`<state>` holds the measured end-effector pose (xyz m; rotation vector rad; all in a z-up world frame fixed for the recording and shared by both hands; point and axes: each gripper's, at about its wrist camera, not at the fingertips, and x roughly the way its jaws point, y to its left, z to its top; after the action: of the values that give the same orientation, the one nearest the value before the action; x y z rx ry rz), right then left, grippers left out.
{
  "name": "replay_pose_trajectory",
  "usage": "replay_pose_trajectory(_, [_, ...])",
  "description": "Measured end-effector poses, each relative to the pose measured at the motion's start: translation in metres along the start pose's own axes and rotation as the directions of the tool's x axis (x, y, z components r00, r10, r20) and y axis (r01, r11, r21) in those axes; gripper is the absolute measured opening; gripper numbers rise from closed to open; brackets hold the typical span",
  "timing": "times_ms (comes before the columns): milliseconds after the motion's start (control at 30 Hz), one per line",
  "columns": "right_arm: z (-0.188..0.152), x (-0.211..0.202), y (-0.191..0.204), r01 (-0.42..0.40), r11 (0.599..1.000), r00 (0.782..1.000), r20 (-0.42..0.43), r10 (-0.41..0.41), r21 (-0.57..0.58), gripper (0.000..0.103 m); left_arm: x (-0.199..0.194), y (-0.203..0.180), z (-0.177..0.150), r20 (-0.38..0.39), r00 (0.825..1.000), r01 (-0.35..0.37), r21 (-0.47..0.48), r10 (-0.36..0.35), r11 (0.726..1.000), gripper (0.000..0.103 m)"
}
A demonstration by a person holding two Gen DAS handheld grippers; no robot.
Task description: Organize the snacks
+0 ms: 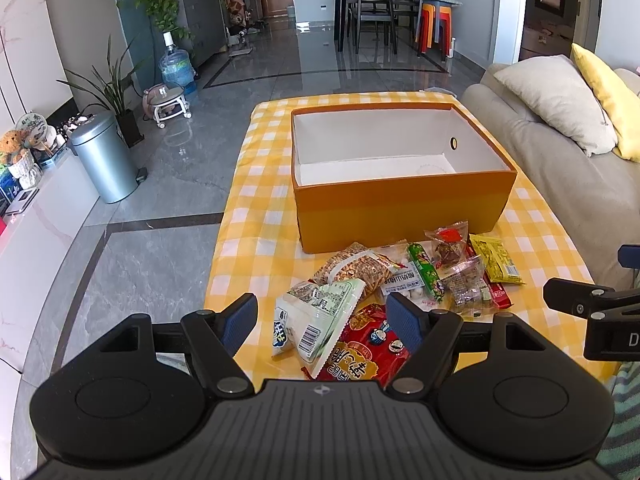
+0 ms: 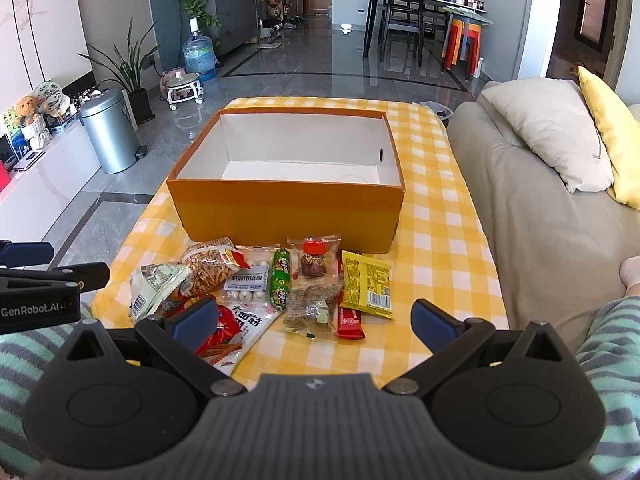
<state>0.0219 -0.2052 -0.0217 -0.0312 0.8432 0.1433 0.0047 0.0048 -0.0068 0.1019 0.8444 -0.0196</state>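
Note:
An empty orange box [image 1: 400,204] [image 2: 288,208] with a white inside stands on the yellow checked tablecloth [image 1: 256,216] [image 2: 436,216]. In front of it lies a heap of several snack packets: a white-green bag [image 1: 316,316] [image 2: 156,284], a red packet [image 1: 360,356] [image 2: 224,332], a green sausage stick [image 1: 426,272] [image 2: 280,280], a yellow packet [image 1: 496,260] [image 2: 368,284]. My left gripper [image 1: 322,316] hovers open above the near packets, nothing pressed between its blue pads. My right gripper [image 2: 314,316] also stands open over the heap's near edge, holding nothing.
A beige sofa [image 2: 532,200] with cushions runs along the table's right side. A metal bin [image 1: 104,156] and plants stand on the floor to the left. A striped sleeve [image 2: 612,344] shows at the lower right. The right gripper's body [image 1: 592,304] juts in beside the left one.

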Motion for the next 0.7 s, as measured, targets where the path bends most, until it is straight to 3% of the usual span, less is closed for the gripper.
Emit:
replay_pose_trajectory(267, [-0.001, 0.007, -0.002, -0.010, 1.000, 1.000, -0.022, 0.010, 0.010, 0.099, 0.005, -0.002, 0.002, -0.019, 1.000, 0.010, 0.000, -0.010, 1.000, 0.086])
replay_pose_trajectory(500, [-0.003, 0.020, -0.005, -0.034, 0.999, 0.998, -0.049, 0.034, 0.013, 0.099, 0.016, 0.003, 0.011, -0.076, 0.995, 0.068, -0.035, -0.071, 0.997, 0.086])
replay_pose_trajectory(633, [-0.003, 0.033, -0.006, -0.059, 0.998, 0.996, -0.060, 0.059, -0.002, 0.094, 0.026, 0.003, 0.016, -0.092, 0.991, 0.100, -0.016, -0.101, 0.995, 0.067])
replay_pose_trajectory(700, [-0.002, 0.043, -0.008, -0.077, 0.997, 0.994, -0.076, 0.076, -0.007, 0.083, 0.034, 0.006, 0.018, -0.131, 0.982, 0.134, -0.018, -0.135, 0.991, 0.059])
